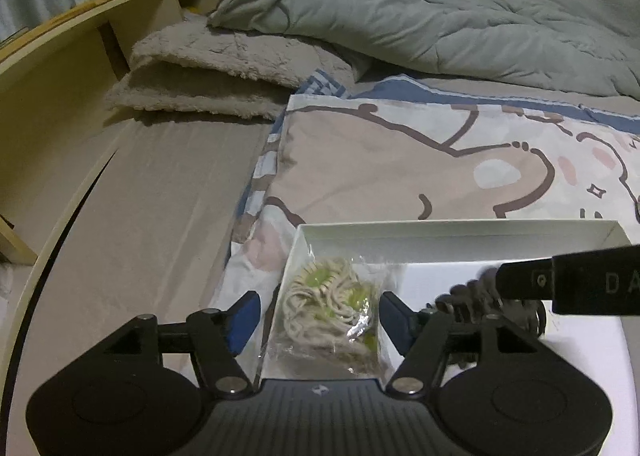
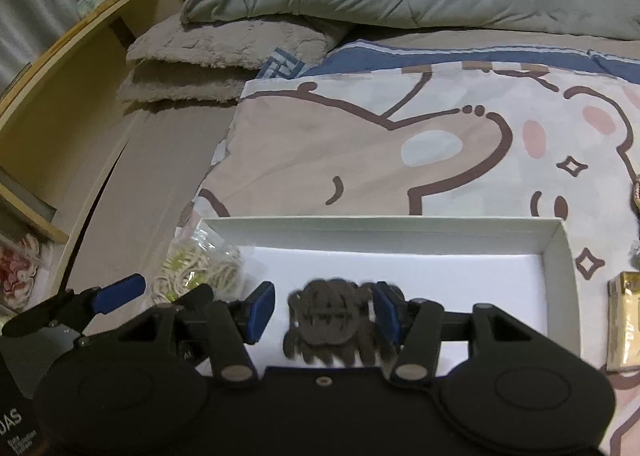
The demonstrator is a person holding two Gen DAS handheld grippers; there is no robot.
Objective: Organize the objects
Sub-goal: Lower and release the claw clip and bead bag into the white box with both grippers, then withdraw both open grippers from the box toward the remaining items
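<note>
Two grippers over white box [image 2: 560, 268]: our left gripper [image 1: 316, 306] wide around bagged cord [image 1: 332, 308], pads clear; right gripper [image 2: 325, 310] straddles dark cord coil [image 2: 328, 320], grip unclear.

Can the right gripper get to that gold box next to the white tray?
Probably yes. The gold box lies just outside the white tray, nothing over it; the right gripper would first have to leave the dark hair claw.
</note>
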